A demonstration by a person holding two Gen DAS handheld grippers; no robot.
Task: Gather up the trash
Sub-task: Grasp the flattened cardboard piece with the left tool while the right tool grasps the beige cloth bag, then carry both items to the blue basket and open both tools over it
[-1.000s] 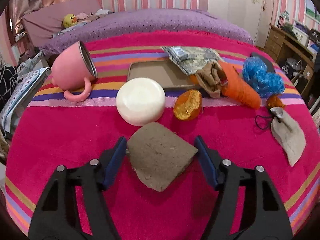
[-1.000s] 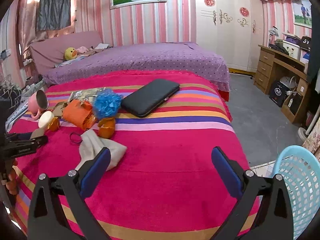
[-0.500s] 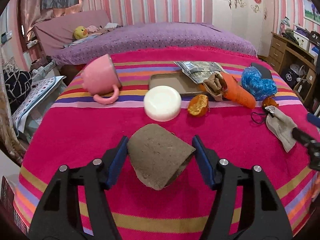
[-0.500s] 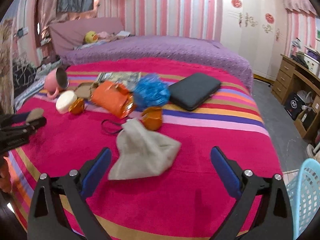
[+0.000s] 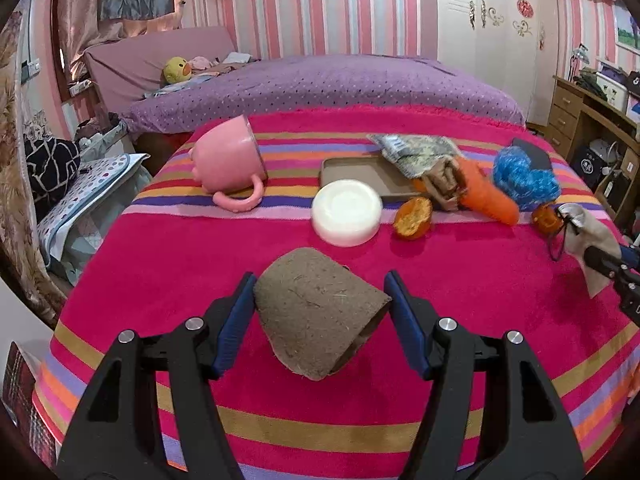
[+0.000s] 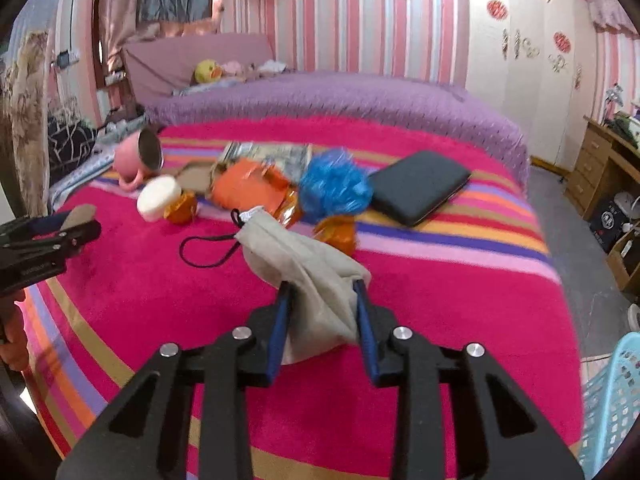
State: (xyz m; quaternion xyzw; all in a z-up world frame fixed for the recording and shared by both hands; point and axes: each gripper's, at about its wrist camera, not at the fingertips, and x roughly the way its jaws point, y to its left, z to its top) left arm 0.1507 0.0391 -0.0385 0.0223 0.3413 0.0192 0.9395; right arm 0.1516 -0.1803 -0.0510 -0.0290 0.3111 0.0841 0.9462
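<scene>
The curled brown cardboard scrap (image 5: 320, 312) sits pinched in the left gripper (image 5: 321, 304), above the bed's (image 5: 168, 264) near edge. Toward the right edge, the right gripper (image 6: 323, 296) has just narrowed its jaws onto the beige drawstring pouch (image 6: 304, 264), seemingly pressing it.

Light-blue basket (image 6: 616, 404) cut off at edge

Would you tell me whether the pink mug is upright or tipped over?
Tipped over: the pink mug lies on its side, handle resting on the blanket, mouth facing sideways.
</scene>
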